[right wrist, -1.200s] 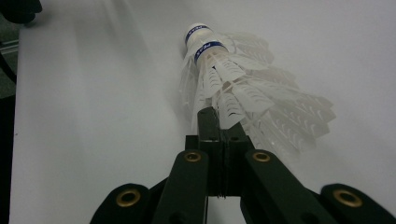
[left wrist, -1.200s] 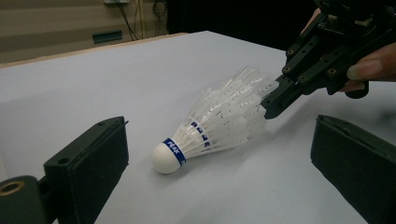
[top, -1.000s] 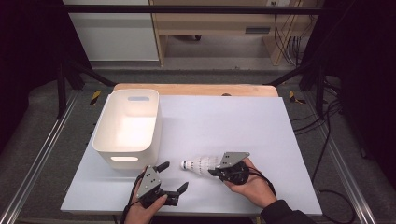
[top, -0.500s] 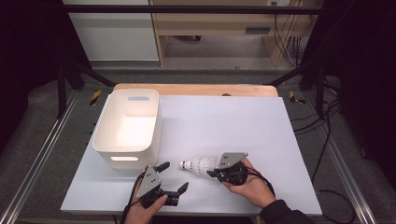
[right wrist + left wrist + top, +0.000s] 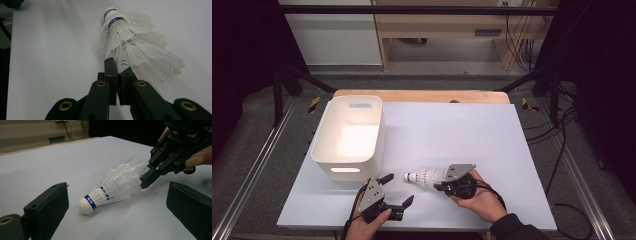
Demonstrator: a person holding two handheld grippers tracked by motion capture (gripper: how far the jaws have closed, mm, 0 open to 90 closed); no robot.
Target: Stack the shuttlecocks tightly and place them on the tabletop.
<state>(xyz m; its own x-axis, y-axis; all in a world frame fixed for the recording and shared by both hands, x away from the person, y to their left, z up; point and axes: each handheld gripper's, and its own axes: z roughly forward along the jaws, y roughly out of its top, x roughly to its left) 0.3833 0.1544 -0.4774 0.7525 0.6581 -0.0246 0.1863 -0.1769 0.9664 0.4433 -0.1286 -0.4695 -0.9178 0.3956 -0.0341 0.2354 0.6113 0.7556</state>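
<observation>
Comparing this moment with the high views from a second and half a second earlier, hardly any change is found: both grippers and the shuttlecock (image 5: 424, 176) are seen in nearly the same places near the front edge of the bench (image 5: 472, 130).

Nearest the person, the left gripper (image 5: 394, 192) is held low over the bench with its jaws spread wide and nothing between them; in the left gripper view the shuttlecock (image 5: 113, 186) is framed between the two jaws but is touched by neither.

Just beyond, the right gripper (image 5: 439, 186) is clenched on the rim of the white feather skirt; in the right gripper view the jaws are seen pinched together on the feathers of the shuttlecock (image 5: 135, 47). The shuttlecock lies on its side, its cork tip resting on the bench and pointed toward the left gripper.

Farther back and to the left stands the white bin (image 5: 324, 150), well apart from both grippers.

Since nothing has been lifted, the grasp is judged to be made and the carry not yet begun, the bin being the likely goal.
</observation>
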